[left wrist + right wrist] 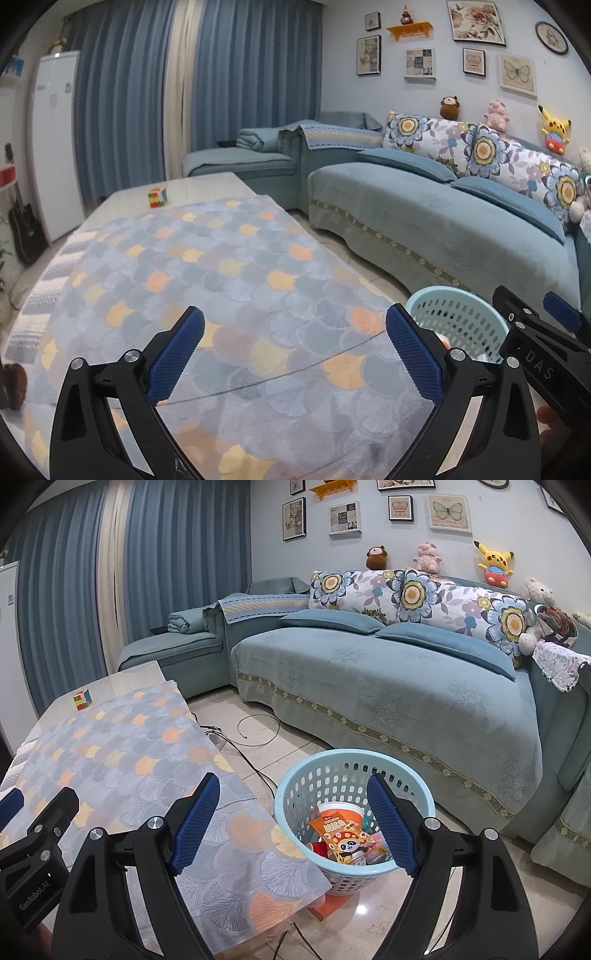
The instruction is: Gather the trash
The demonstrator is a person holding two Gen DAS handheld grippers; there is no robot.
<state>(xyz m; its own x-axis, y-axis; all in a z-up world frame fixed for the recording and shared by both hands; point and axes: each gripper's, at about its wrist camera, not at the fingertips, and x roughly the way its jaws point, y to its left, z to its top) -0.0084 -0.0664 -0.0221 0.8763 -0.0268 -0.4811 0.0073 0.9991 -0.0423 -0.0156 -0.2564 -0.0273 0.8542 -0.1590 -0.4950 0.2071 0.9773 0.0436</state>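
both grippers sit closest to the lenses: the left gripper [295, 350] hangs over the patterned tablecloth [221, 277] with its jaws spread wide and nothing between them, and the right gripper [291, 819] is just as wide and empty, above the table edge and the pale blue basket [295, 786] on the floor beside it. trash already lies in that basket: an orange snack wrapper [341, 836] with a panda on it, resting against a paper cup [338, 809]. such things look light, thin and crinkly, likely slippery, so a pinch on a folded edge or the cup's rim should hold best. only a puzzle cube [157, 197] shows on the table.
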